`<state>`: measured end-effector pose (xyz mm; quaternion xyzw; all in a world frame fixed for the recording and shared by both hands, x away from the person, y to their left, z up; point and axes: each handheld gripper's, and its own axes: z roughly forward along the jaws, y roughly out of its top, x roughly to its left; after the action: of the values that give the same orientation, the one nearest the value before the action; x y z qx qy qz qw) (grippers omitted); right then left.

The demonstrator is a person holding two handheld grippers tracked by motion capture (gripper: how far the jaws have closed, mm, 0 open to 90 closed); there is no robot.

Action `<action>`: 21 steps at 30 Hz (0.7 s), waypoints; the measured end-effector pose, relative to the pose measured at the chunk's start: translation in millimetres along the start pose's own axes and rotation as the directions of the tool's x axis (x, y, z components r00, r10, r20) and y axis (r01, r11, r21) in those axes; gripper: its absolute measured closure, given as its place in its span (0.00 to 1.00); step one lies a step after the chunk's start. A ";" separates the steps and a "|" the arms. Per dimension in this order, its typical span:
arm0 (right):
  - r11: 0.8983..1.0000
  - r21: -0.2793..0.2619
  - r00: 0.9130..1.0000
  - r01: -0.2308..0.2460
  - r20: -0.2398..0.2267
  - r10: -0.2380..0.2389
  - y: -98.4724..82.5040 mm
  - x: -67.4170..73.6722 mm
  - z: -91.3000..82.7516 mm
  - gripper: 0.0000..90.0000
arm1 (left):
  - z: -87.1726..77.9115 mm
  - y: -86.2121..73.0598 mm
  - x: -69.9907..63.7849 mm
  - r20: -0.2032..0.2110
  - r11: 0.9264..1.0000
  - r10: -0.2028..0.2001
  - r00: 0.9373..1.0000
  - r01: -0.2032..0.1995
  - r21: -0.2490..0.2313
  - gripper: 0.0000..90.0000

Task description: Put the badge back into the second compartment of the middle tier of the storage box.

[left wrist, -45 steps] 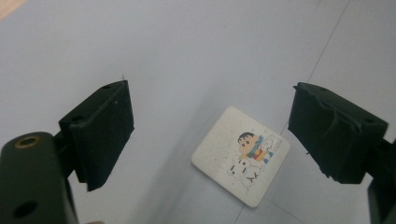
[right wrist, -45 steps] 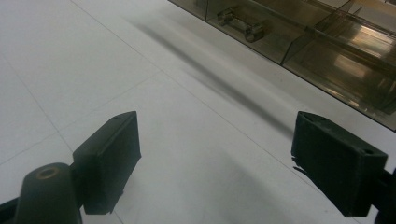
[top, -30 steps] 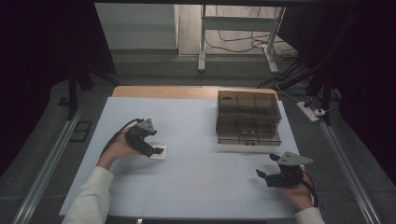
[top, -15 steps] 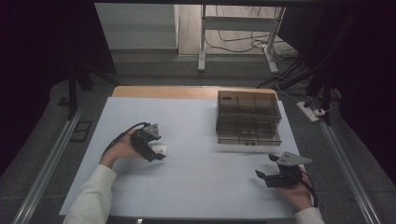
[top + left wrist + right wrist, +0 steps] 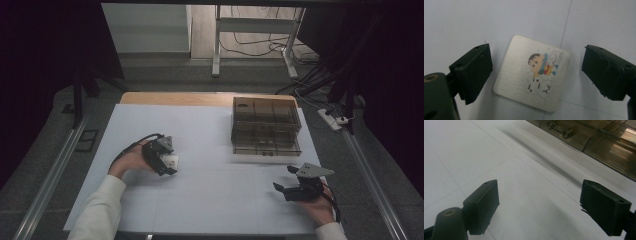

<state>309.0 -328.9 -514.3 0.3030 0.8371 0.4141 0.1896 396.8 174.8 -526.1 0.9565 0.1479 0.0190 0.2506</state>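
Observation:
A small white square card [image 5: 532, 72] with a cartoon picture lies flat on the white table [image 5: 210, 200]. My left gripper [image 5: 539, 67] points down over it, open. Its jaws have just been opening, and the card lies between them with a gap on each side. In the high view the left gripper [image 5: 169, 165] is at the table's left middle, over the card [image 5: 172, 161]. My right gripper [image 5: 286, 179] rests near the front right, open, with nothing between its jaws [image 5: 540, 200].
A smoky transparent drawer box [image 5: 265, 125] stands at the back right of the table, and its front with a handle [image 5: 559, 128] lies ahead of the right gripper. A wooden strip [image 5: 175, 98] runs along the far edge.
The left gripper has shifted a little to the right, over the card. The card lies where it was. The right hand has not moved.

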 end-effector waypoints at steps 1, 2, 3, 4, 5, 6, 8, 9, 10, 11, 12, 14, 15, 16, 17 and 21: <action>1.000 0.000 1.000 0.000 0.000 0.000 0.0 0.0 0.0 0.17 | 0.4 -0.3 0.0 0.002 1.000 0.003 1.000 -0.003 0.005 0.12; 1.000 -0.001 1.000 -0.002 0.002 0.002 0.0 -0.2 -0.7 0.17 | 0.7 -0.6 -0.2 0.005 1.000 0.003 1.000 -0.003 0.010 0.13; 1.000 -0.001 1.000 -0.002 0.002 0.002 0.0 -0.2 -0.7 0.17 | 1.0 -1.0 -0.1 0.008 1.000 0.009 1.000 -0.009 0.016 0.13; 1.000 -0.002 1.000 -0.004 0.001 0.004 0.1 -0.3 -1.4 0.17 | 1.4 -1.3 -1.1 0.003 1.000 0.013 1.000 -0.013 0.018 0.15; 1.000 -0.002 1.000 -0.004 0.001 0.004 0.1 -0.3 -1.4 0.17 | 1.2 -1.3 -1.4 0.000 1.000 0.018 1.000 -0.018 0.020 0.15; 1.000 -0.004 1.000 -0.004 0.000 0.004 0.2 -0.2 -1.7 0.17 | 1.1 -1.3 -1.8 -0.005 1.000 0.018 1.000 -0.017 0.022 0.15; 1.000 -0.003 1.000 -0.002 0.000 0.002 0.4 0.2 -2.4 0.17 | 0.9 -1.1 -2.7 -0.008 0.999 0.028 1.000 -0.028 0.025 0.18; 1.000 -0.003 1.000 -0.002 0.000 0.002 0.4 0.2 -2.4 0.17 | 0.8 -1.2 -2.8 -0.007 0.999 0.033 0.999 -0.033 0.025 0.18; 1.000 -0.003 1.000 0.002 0.003 -0.002 0.6 0.5 -2.8 0.17 | 0.5 -1.4 -3.0 -0.006 0.999 0.038 0.999 -0.038 0.023 0.21; 1.000 -0.003 1.000 0.002 0.003 -0.002 0.6 0.5 -2.8 0.17 | -0.1 -2.0 -3.0 -0.005 0.999 0.044 0.999 -0.044 0.018 0.21; 1.000 -0.002 1.000 0.004 0.005 -0.004 0.6 0.4 -2.9 0.17 | -1.0 -2.6 -2.9 -0.003 0.999 0.046 0.999 -0.046 0.016 0.28; 1.000 -0.003 1.000 0.005 0.006 -0.005 0.6 0.5 -2.7 0.17 | -2.8 -3.5 -2.8 -0.003 0.998 0.056 0.998 -0.056 0.011 0.32; 1.000 -0.002 1.000 0.007 0.006 -0.007 0.6 0.5 -2.6 0.17 | -3.0 -3.6 -3.2 -0.003 0.998 0.058 0.998 -0.058 0.010 0.35; 1.000 -0.001 1.000 0.011 0.006 -0.011 1.0 0.6 -2.9 0.17 | -3.1 -3.3 -4.2 -0.006 0.998 0.063 0.998 -0.063 0.012 0.37; 1.000 -0.002 1.000 0.012 0.005 -0.012 1.1 0.6 -2.7 0.17 | -3.3 -2.8 -4.9 -0.011 0.998 0.069 0.998 -0.069 0.016 0.37; 1.000 -0.003 1.000 0.011 0.001 -0.011 1.1 0.7 -1.0 0.17 | -3.7 -3.0 -6.1 -0.020 0.997 0.080 0.997 -0.080 0.012 0.37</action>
<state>308.2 -328.5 -512.9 0.2983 0.8380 0.4142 0.1929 389.7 177.2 -524.1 0.9628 0.1123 0.0382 0.2429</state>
